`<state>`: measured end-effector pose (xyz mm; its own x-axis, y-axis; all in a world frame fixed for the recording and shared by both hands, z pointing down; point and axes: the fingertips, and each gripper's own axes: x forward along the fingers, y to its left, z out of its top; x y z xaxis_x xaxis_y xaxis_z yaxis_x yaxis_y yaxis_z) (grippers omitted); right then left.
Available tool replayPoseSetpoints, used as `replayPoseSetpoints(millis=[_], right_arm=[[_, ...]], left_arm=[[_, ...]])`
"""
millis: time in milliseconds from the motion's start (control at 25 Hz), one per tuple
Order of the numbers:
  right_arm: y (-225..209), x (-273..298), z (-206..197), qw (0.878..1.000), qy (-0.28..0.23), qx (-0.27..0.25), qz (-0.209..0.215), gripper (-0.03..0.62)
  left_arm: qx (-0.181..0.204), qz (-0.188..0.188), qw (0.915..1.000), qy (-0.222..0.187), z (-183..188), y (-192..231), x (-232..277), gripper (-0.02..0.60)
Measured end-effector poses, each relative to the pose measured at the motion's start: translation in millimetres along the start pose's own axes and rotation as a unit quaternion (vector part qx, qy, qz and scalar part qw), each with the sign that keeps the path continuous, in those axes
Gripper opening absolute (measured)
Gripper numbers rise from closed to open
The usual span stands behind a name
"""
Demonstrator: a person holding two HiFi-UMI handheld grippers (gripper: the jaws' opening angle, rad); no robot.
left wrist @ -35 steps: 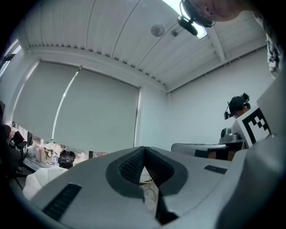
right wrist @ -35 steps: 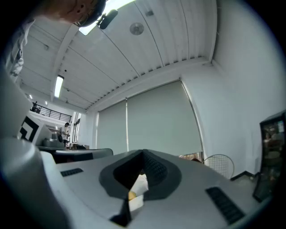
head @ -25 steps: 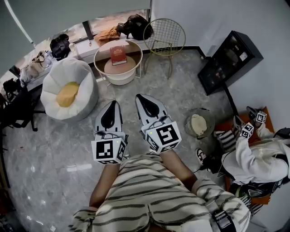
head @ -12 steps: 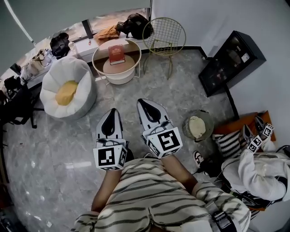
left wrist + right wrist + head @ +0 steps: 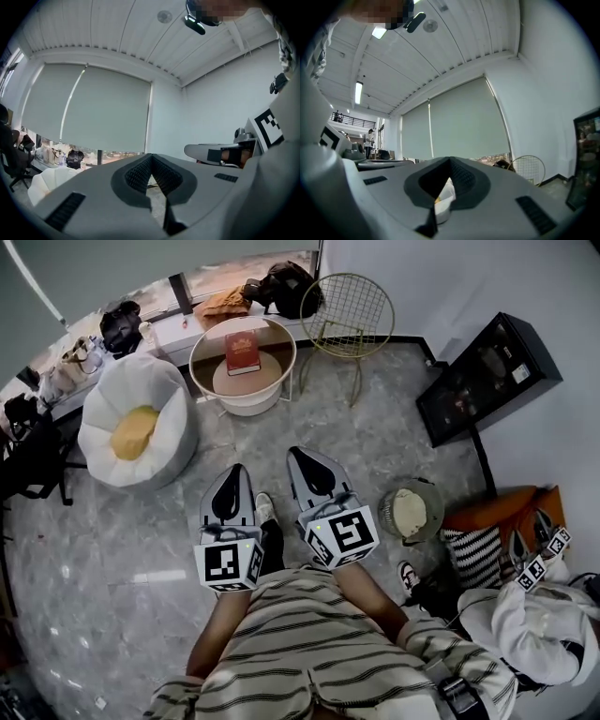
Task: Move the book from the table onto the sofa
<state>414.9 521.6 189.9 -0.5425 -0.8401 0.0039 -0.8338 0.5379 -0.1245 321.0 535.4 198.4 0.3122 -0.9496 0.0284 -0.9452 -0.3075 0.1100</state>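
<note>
The left tool and the right tool are held side by side over the grey floor, just ahead of the person's striped shirt, both pointing towards the window wall. Each tool has its jaws pressed together with nothing between them, as both gripper views show. The red book lies flat on the round white table, well apart from both tools. The sofa, a white padded seat with a yellow cushion, stands just left of the table, with no book on it. A wire chair stands to the table's right; a black cabinet stands by the right wall; a second person in white sits at the lower right.
</note>
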Motion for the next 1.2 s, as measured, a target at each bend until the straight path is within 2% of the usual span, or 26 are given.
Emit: replayPoseSetpoints(millis=[160, 360, 720, 880, 1200], right_arm=[[-26.7, 51.8, 3.2, 1.0, 0.005, -0.011, -0.001, 0.012], [-58.9, 131.6, 25.0, 1.0, 0.002, -0.01, -0.009, 0.012], [-73.8, 259.2, 29.7, 1.0, 0.006, -0.005, -0.014, 0.012], [-77.1, 296.8, 30.8, 1.0, 0.013, -0.013, -0.024, 0.012], [-98.7, 337.6, 16.1, 0.999, 0.035, -0.014, -0.03, 0.012]], left_arm=[[-0.012, -0.001, 0.9999, -0.008, 3.1, 26.9, 59.9, 0.005], [-0.014, -0.001, 0.9998, -0.011, 25.1, 70.5, 133.5, 0.005], [-0.021, -0.007, 0.9997, 0.001, 34.2, 150.7, 224.3, 0.005], [-0.029, -0.013, 0.9995, 0.001, 36.0, 174.8, 255.4, 0.005], [-0.041, -0.014, 0.9989, 0.017, 22.0, 190.9, 297.4, 0.005]])
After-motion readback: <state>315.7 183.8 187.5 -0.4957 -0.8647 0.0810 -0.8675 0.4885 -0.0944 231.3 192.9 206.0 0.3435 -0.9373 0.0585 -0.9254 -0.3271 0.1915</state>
